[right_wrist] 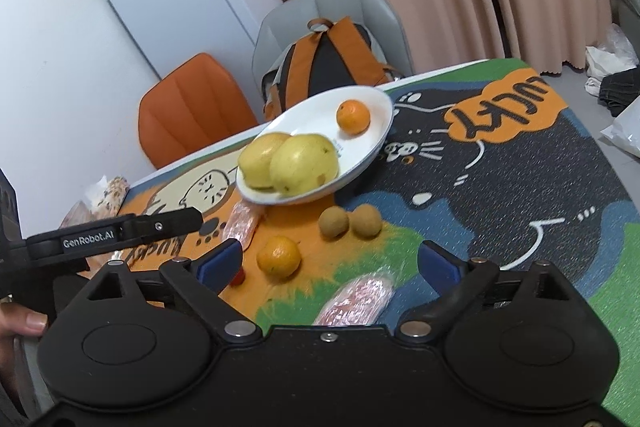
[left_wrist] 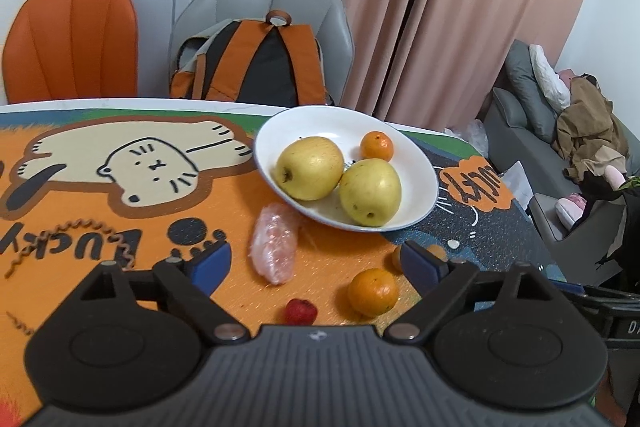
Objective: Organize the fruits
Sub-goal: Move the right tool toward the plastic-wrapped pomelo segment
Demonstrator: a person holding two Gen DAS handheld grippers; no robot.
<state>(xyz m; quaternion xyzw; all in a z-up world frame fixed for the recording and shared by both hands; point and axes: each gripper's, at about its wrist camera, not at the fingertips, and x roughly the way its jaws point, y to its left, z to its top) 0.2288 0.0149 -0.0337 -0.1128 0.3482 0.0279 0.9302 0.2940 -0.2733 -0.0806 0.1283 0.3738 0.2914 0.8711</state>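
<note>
I am looking along both grippers at a surface covered by a cartoon-cat mat. The left gripper has its fingers spread wide with nothing between them, and so does the right gripper.

A white bowl sits toward the far edge and holds two yellow apples, side by side and touching, and one small mandarin behind them.

Loose fruit lies on the mat in front of the bowl: a second mandarin, a strawberry just beside it, two small brown round fruits that touch each other, and two pink wedges wrapped in clear film, one near the bowl's rim and one close below my right gripper.

I judge the loose mandarin to be light and fairly firm, best pinched across its middle. The strawberry looks soft and would bruise, so gentle pressure on its sides. The film-wrapped wedges seem squashy and slippery; I would take them across the narrow width.
</note>
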